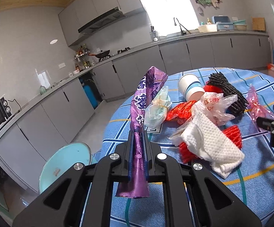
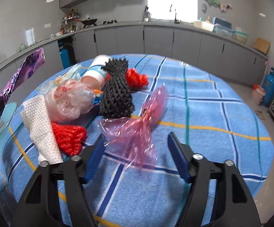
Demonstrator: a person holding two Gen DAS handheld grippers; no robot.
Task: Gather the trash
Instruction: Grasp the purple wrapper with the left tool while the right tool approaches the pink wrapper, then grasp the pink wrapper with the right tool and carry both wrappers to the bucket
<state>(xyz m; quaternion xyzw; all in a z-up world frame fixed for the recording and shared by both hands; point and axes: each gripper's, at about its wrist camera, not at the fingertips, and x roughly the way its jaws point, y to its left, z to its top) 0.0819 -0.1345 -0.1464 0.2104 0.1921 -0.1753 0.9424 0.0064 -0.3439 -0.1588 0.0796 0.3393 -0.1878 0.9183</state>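
Observation:
My left gripper (image 1: 138, 132) is shut on a long purple wrapper (image 1: 148, 87), which stands up out of the jaws above the table's left edge. My right gripper (image 2: 135, 136) is open low over the blue plaid tablecloth (image 2: 212, 113). A crumpled pink plastic film (image 2: 137, 130) lies between its blue pads, and I see no pad pressing on it. Further left is a pile of trash: a white paper towel (image 2: 40, 121), a red foam net (image 2: 69, 138), a clear plastic bag (image 2: 69, 100), a black foam net (image 2: 118, 94) and a tipped paper cup (image 2: 97, 70).
A round pale-blue lid-like thing (image 1: 65, 162) sits below the table's left edge. Grey kitchen cabinets (image 1: 193, 54) run along the far wall. A blue gas cylinder (image 2: 270, 89) and a small bin (image 2: 258, 94) stand on the floor at the right.

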